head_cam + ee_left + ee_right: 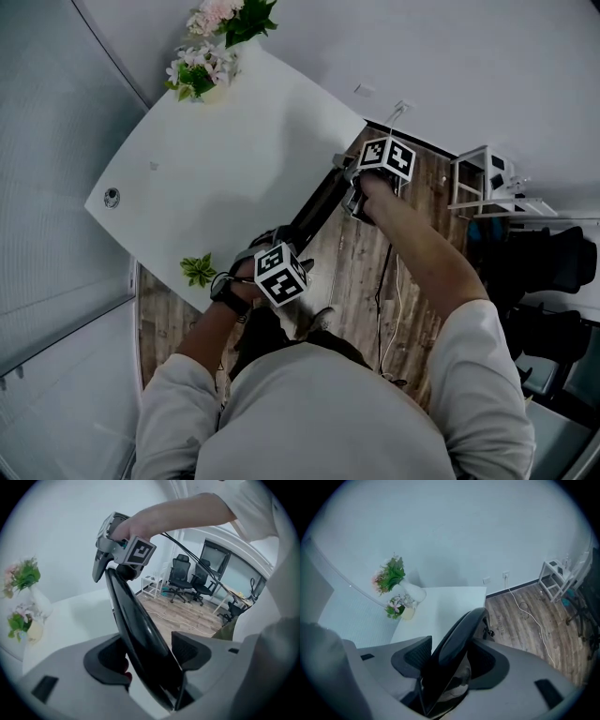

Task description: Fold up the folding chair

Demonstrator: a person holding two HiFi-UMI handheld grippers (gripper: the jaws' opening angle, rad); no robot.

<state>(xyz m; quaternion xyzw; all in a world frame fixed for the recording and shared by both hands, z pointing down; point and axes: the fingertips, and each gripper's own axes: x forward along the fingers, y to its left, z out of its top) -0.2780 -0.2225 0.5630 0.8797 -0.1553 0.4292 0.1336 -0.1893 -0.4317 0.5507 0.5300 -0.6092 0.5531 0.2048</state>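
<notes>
The folding chair [314, 208] is a flat black panel, folded thin, standing edge-on beside the white table [234, 141]. My left gripper [270, 242] holds its near end. In the left gripper view the chair's edge [131, 611] runs up between the pads, and my left gripper [150, 660] is shut on it. My right gripper [352, 192] is at the far end. In the right gripper view the curved chair edge [459, 634] stands between the jaws of my right gripper [450, 662], which is open, with a dark gap on the right side.
A vase of flowers [211, 47] stands at the table's far corner and a small green plant [198, 270] at its near edge. A white rack [478, 178], black office chairs [548, 272] and a white cable [392, 300] on the wooden floor lie to the right.
</notes>
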